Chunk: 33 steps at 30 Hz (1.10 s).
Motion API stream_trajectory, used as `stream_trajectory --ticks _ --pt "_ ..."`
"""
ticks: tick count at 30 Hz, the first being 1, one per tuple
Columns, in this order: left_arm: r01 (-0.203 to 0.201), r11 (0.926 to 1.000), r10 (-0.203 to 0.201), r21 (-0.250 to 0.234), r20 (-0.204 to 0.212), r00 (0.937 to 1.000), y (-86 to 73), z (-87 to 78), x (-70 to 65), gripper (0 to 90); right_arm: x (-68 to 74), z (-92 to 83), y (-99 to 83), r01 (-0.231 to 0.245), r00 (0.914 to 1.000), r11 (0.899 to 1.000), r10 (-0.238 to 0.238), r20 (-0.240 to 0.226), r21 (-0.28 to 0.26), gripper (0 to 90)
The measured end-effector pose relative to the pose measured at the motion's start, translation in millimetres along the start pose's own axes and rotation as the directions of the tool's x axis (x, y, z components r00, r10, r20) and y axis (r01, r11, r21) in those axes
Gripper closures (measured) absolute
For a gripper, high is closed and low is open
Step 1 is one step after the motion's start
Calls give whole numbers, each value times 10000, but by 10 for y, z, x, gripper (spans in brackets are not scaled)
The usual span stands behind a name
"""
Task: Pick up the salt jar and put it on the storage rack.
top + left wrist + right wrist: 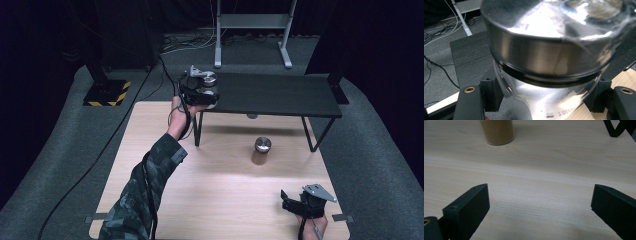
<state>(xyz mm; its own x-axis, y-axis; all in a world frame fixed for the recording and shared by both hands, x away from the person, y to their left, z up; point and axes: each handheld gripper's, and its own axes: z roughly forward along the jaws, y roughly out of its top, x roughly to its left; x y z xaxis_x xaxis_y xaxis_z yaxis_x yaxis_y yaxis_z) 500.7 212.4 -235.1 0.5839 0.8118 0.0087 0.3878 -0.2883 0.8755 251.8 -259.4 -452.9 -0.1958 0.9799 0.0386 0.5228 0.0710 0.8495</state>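
My left gripper [201,94] is shut on a clear jar [209,83] with a steel lid, held at the left end of the low black shelf [280,95]. In the left gripper view the jar [549,57] looms close, its glass body squeezed between both jaws of the gripper [546,100], with the shelf's dark top [471,55] behind it. A second jar [261,151] with brown contents and a steel lid stands on the wooden table [150,150] in front of the shelf. My right gripper [286,200] rests open near the table's front right corner, jaws [540,202] wide apart, the brown jar [497,131] ahead.
The black shelf stands on thin legs [198,129] at the table's far side. A white metal stand [252,30] and loose cables [185,45] lie on the grey floor behind. A yellow-and-black striped base [107,93] sits at far left.
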Motion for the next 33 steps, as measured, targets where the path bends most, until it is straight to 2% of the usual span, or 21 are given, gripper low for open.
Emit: stream_trajectory --ticks 26,28,29,30,33 --pt "21 10000 -22 -23 -283 9996 2 20 -81 297 -13 -5 -8 -42 10000 10000 42 -40 -42 7" --pt "-11 10000 12 20 -243 9997 2 15 -90 143 -14 -5 -9 -42 10000 10000 42 -41 -45 8" --pt "-165 9998 166 69 -212 9996 -2 4 -102 77 -13 -5 -11 -40 10000 10000 40 -36 -57 8" --pt "-332 9991 345 252 -534 9980 -12 -18 -190 27 -15 -6 -14 -50 10000 10000 49 -45 -76 8" --pt "-453 9988 465 208 -580 9972 -76 -68 -221 0 -21 -10 -18 -91 9999 9999 90 -68 -94 8"
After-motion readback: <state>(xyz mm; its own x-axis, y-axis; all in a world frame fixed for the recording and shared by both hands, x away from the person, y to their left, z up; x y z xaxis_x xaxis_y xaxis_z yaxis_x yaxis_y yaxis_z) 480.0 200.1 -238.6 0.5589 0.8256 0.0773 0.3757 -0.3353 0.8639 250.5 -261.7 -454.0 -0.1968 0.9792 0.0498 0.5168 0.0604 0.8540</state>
